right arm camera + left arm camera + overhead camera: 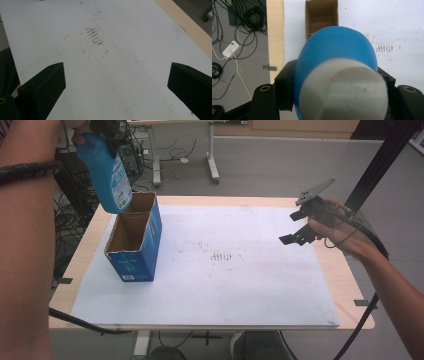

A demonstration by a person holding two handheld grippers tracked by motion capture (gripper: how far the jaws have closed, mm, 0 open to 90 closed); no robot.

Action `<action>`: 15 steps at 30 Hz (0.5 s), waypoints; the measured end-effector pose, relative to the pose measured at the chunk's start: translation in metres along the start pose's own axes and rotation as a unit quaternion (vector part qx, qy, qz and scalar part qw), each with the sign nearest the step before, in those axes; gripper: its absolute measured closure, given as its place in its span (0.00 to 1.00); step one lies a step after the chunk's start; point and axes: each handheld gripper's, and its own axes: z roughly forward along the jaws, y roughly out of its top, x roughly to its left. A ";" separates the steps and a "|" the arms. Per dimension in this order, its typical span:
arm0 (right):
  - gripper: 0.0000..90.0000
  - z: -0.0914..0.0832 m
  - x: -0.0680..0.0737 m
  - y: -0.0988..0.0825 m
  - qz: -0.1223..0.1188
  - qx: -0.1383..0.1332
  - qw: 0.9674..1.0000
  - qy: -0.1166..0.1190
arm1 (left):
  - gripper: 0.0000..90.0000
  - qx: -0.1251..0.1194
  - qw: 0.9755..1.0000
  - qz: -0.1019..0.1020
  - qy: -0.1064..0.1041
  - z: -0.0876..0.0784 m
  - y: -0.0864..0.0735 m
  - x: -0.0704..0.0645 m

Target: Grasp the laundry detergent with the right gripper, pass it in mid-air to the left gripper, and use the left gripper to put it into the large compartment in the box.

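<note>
Blue bottle [111,170] held above the open cardboard box [136,240]
It is clamped by the left gripper [107,132]; the right gripper [305,222] is held spread wide, empty, over the white mat [240,270].

Blue plastic bottle [107,175], white cap [343,91], printed label on its side: held aloft, tilted, base down over the box's far end. Blue cardboard box [135,240], top open, brown inside, upright on the worktop's left part.

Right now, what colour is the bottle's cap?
White cap on a blue bottle; clearest in the left gripper view.
</note>
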 end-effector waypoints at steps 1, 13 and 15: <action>0.02 0.000 0.000 0.000 0.001 0.000 1.000 0.000 | 0.40 -0.001 1.000 -0.002 0.001 0.001 0.000 0.001; 0.02 0.003 0.003 0.003 -0.006 -0.003 1.000 0.004 | 0.40 -0.003 1.000 -0.012 0.003 0.020 0.001 0.010; 0.02 0.004 0.004 0.003 -0.006 -0.002 1.000 0.005 | 0.40 -0.002 1.000 -0.013 0.004 0.025 0.000 0.011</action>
